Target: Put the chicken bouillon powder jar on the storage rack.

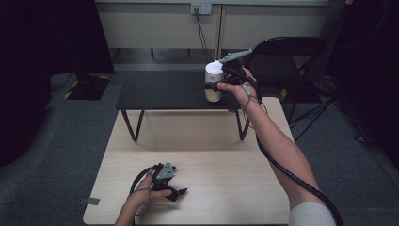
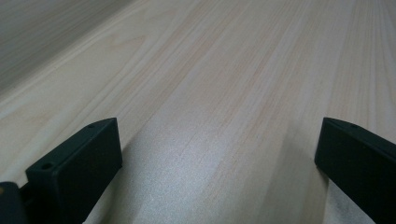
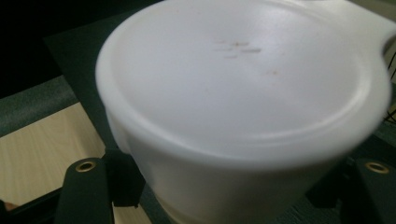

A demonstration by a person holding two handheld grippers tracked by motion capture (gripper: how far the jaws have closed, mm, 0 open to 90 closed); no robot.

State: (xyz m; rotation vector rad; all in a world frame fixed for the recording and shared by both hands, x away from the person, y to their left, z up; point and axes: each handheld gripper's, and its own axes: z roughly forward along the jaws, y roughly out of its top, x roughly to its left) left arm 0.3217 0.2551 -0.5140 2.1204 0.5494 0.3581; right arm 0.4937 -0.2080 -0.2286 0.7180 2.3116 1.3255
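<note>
A cylindrical container [image 1: 213, 92] with a white lid [image 3: 243, 79] and a yellowish lower part is at the right end of the low black table [image 1: 160, 89]. My right gripper [image 1: 212, 86] is shut on its body just below the lid, one jaw on each side. Whether the container rests on the table or hangs just above it I cannot tell. My left gripper [image 1: 176, 191] lies on the light wooden table [image 1: 202, 141] near its front left. In the left gripper view its jaws stand wide apart with bare wood between them, so the left gripper [image 2: 219, 163] is open.
The black table stands on thin legs behind the wooden one. A black folding chair [image 1: 288, 47] is at the back right. A dark stand base [image 1: 87, 82] sits on the grey floor at the back left. A cable runs down from a wall socket [image 1: 201, 8].
</note>
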